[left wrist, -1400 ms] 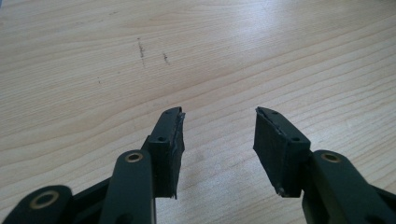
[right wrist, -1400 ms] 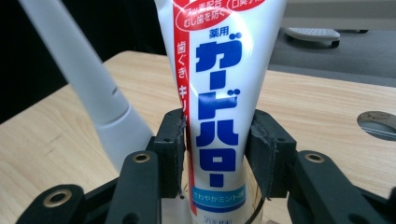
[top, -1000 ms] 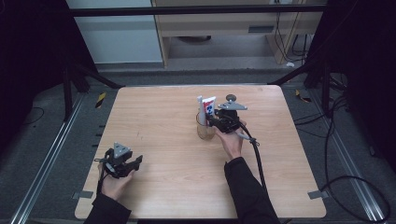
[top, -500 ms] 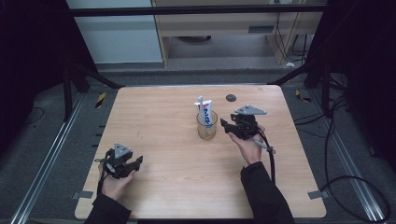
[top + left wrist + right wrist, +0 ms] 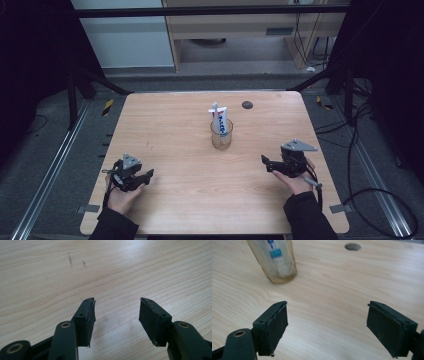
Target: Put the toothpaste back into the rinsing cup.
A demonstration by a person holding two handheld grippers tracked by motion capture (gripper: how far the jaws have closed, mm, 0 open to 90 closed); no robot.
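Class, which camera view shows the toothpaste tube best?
The high view: the tube stands whole in the glass, top end clear of the rim. The right gripper view cuts off the upper part, showing the lower tube blurred through the glass wall. The left gripper view looks at bare table.

place: lab recording rig | signs: black frame point(image 5: 210, 10), floor cables point(image 5: 370, 150), bare wooden table point(image 5: 170, 125)

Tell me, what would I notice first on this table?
First the clear glass standing upright in the middle of the wooden table, with a white toothpaste tube poking out of its top. Then the two black grippers near the front edge: the left gripper and the right gripper, both with jaws apart and nothing between them.
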